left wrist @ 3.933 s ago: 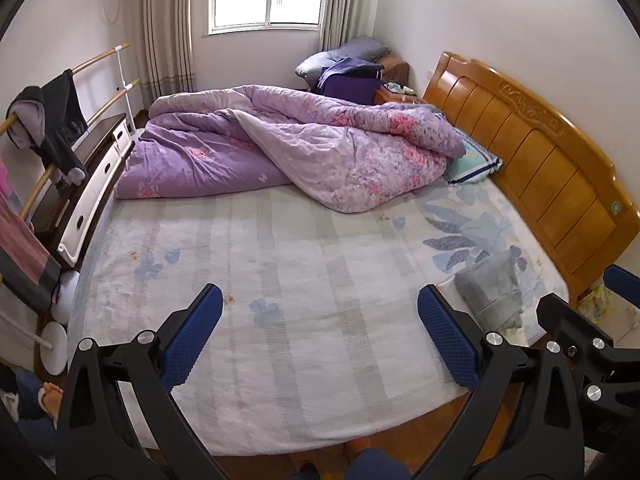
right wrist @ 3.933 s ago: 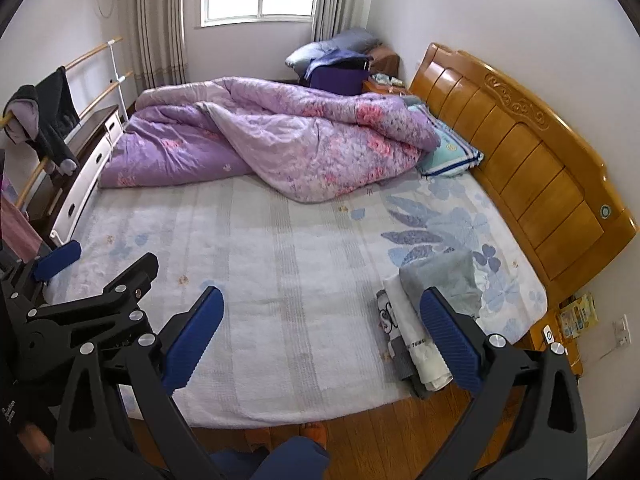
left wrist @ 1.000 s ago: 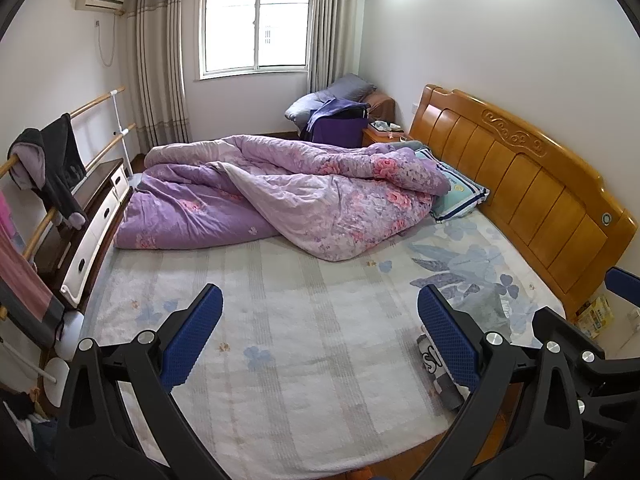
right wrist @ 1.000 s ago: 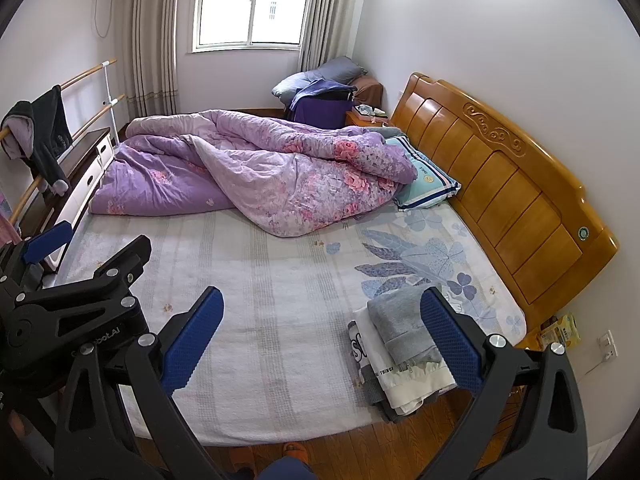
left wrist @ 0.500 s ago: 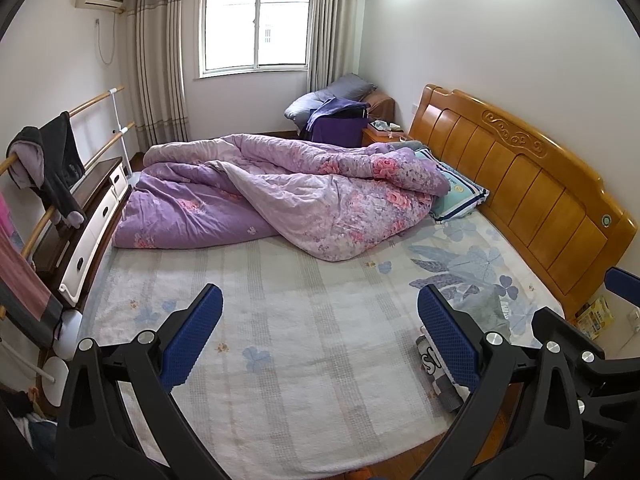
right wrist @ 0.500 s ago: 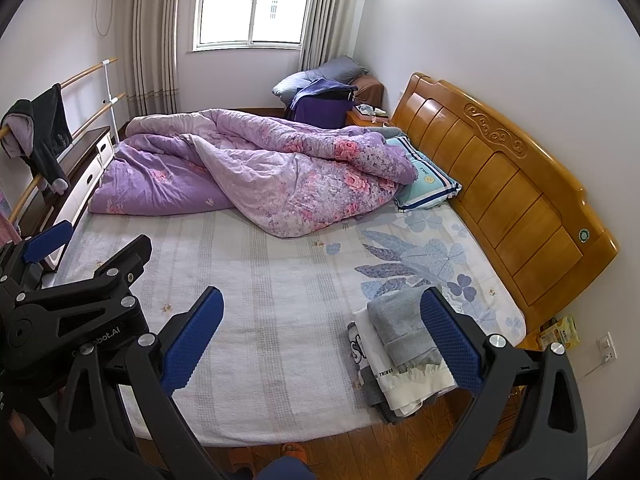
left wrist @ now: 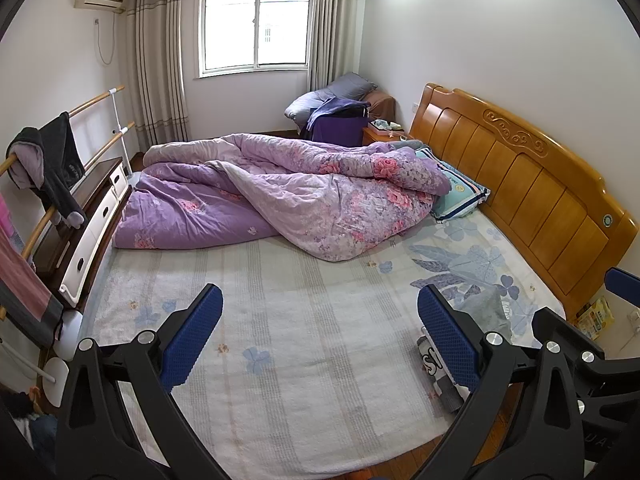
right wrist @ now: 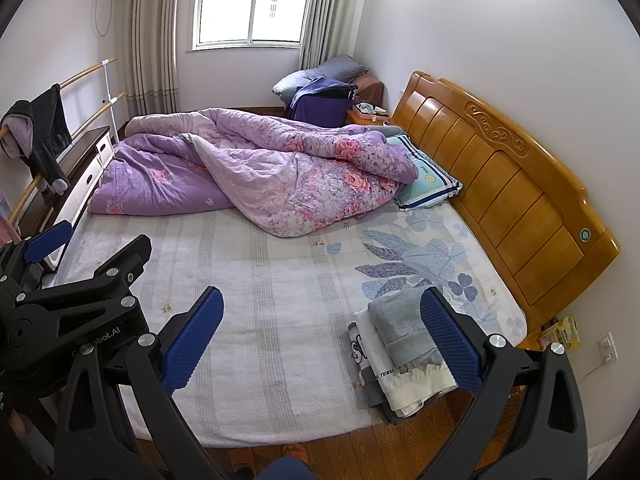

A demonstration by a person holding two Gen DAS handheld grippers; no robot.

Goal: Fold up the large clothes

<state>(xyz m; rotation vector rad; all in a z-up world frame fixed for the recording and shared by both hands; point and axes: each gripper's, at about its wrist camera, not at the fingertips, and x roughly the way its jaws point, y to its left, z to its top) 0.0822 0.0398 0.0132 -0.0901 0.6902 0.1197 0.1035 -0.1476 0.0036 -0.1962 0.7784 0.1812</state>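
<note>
Both your left tool [left wrist: 320, 334] and right tool [right wrist: 322, 338] hang released above the bed [right wrist: 260, 280], holding nothing. The folded clothes stack [right wrist: 396, 352] sits at the bed's near corner, beside the right tool.

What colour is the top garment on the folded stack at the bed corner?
Grey: the top garment lies over a white one with black print. Clearest in the right wrist view.

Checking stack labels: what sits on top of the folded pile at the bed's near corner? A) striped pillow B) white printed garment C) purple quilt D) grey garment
D: in the right wrist view the grey garment lies on top of the folded pile, with the white printed garment beneath it.
</note>
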